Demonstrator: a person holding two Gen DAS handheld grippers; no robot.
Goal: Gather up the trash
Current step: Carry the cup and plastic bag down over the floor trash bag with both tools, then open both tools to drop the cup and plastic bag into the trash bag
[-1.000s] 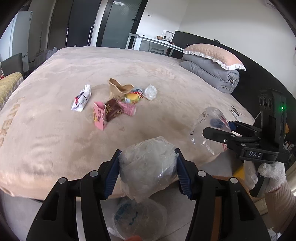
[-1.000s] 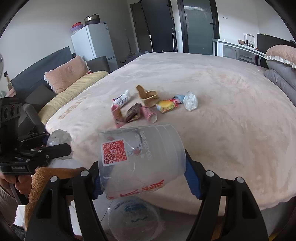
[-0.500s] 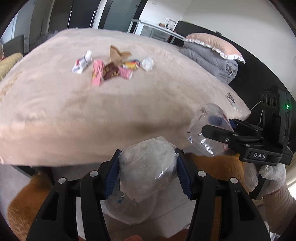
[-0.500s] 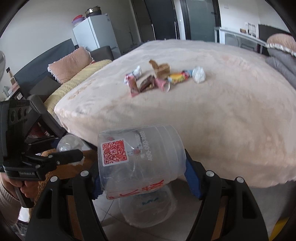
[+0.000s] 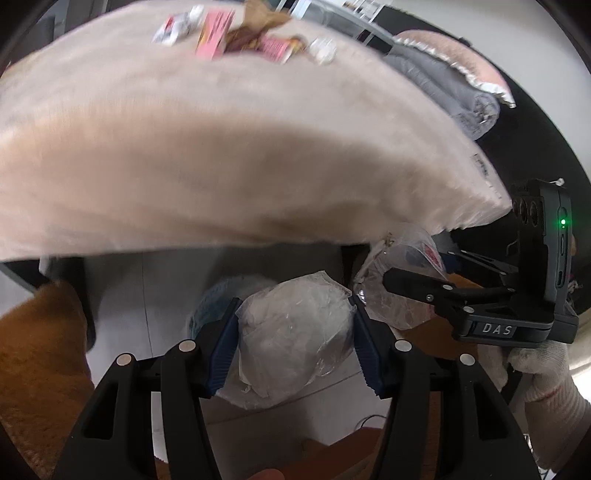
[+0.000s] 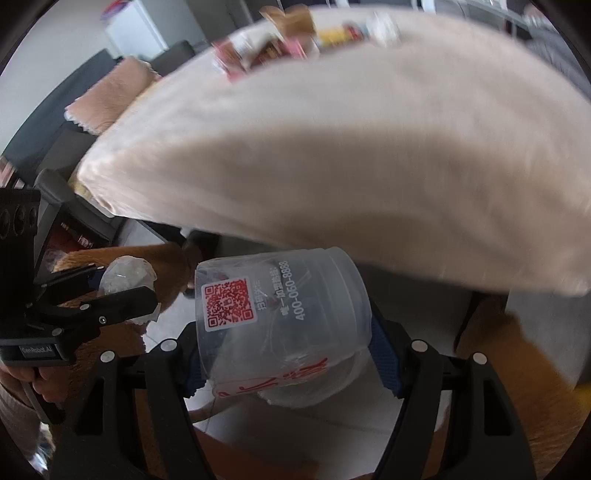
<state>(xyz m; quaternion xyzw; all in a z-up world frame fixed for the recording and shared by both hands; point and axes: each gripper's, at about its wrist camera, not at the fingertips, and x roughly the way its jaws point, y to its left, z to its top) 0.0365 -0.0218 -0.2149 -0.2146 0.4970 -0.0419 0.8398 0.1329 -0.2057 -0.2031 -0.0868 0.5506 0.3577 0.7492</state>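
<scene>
Left tongs (image 5: pixel 295 347) grip crumpled plastic wad (image 5: pixel 291 339), right tongs (image 6: pixel 291 350) grip clear cup (image 6: pixel 280 314) — neither binned; wrappers (image 5: pixel 236 33) remain on bed (image 5: pixel 221 147).

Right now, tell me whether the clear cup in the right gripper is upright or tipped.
Tipped. The clear cup lies sideways between the right gripper pads, its printed number running up the wall, not across.

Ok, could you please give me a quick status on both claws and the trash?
Left claw shut on crumpled plastic wad. Right claw shut on clear cup. More trash left on bed.
</scene>
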